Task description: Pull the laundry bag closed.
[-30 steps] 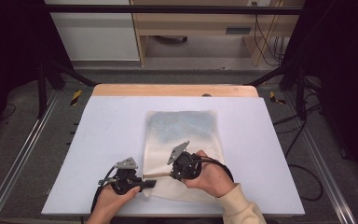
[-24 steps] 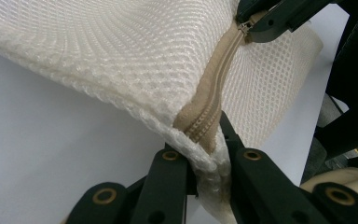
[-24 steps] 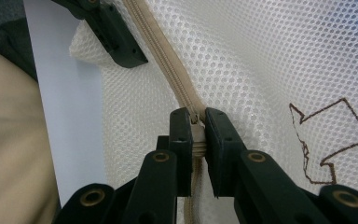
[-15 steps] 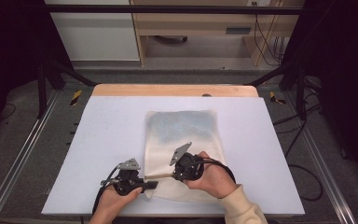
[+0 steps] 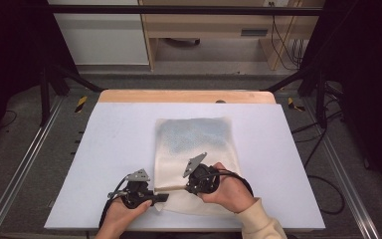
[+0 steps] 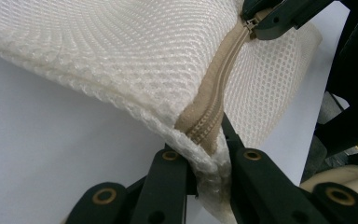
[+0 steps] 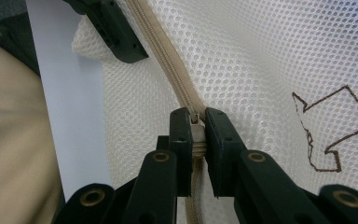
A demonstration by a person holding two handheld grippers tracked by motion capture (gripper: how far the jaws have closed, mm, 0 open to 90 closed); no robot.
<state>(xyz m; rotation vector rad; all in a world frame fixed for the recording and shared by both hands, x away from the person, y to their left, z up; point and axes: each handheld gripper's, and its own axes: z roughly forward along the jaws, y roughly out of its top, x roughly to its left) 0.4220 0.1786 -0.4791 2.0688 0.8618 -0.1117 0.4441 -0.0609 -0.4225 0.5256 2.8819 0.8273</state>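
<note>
My left gripper (image 6: 204,161) has its fingers clamped on the mesh bag (image 5: 195,149) corner at the table's (image 5: 104,149) near edge, right gripper (image 7: 196,128) pinching the zipper pull (image 7: 196,125).

Two black hand-held grippers and one cream sleeve were seen.

The left gripper (image 5: 164,197) and the right gripper (image 5: 185,187) were built of black parts, and each was topped by a grey three-cornered plate (image 5: 194,164). A black cable (image 5: 238,178) was looped from the right gripper, and another was trailed from the left one. In the left gripper view, the left gripper (image 6: 209,154) was shown with flat black link arms pinned by brass-coloured ringed rivets (image 6: 104,195). The same rivets were seen on the right gripper (image 7: 196,123) in the right gripper view, where squared black fingertips (image 7: 216,135) were shown. A cream sleeve (image 5: 260,224) was worn on the right arm.
</note>
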